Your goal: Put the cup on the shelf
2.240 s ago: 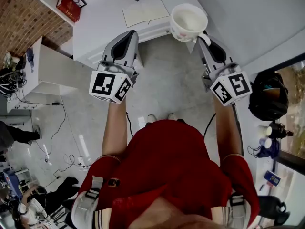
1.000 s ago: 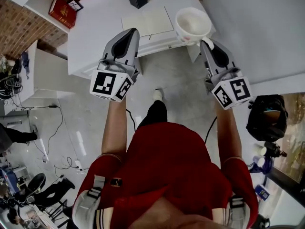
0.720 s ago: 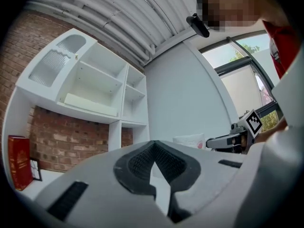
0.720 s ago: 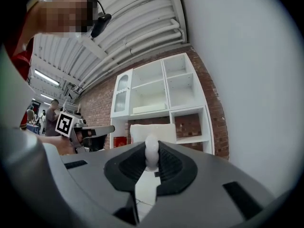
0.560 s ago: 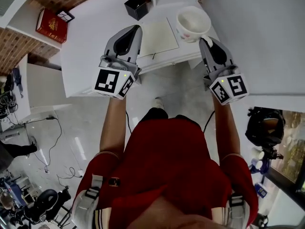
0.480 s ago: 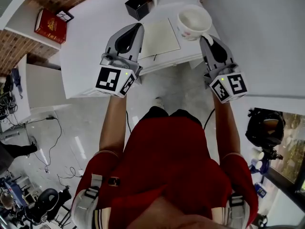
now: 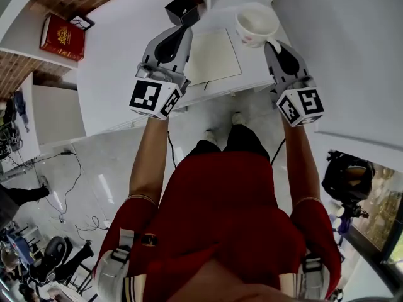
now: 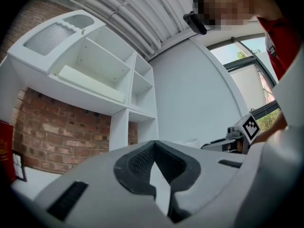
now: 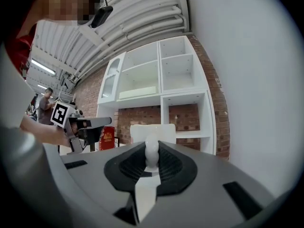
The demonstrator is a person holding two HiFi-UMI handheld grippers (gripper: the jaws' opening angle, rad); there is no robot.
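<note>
Counting gives one cup [image 7: 257, 22], two tools, one pale pad [image 7: 214, 55], one black box [image 7: 182, 8] and one red book [image 7: 61, 36]. The cup is held by its handle in the right tool [image 7: 272, 43], whose jaws are closed narrowly on that handle. It is carried over the far right corner of the table [image 7: 119, 74], close beside a white wall. The left tool [image 7: 181, 35] is seen with its jaws drawn together at the tips and nothing between them. It is just left of the pad, and its tip is near the black box at the far edge.

Whether the cup's base touches the table cannot be told. One white shelf unit [image 9: 161, 80] with open compartments is shown in the right gripper view, beyond the far edge; in the head view it is cut off at the top. Bare table is left from the left tool to the left edge. The red book lies on a white ledge past that edge.
</note>
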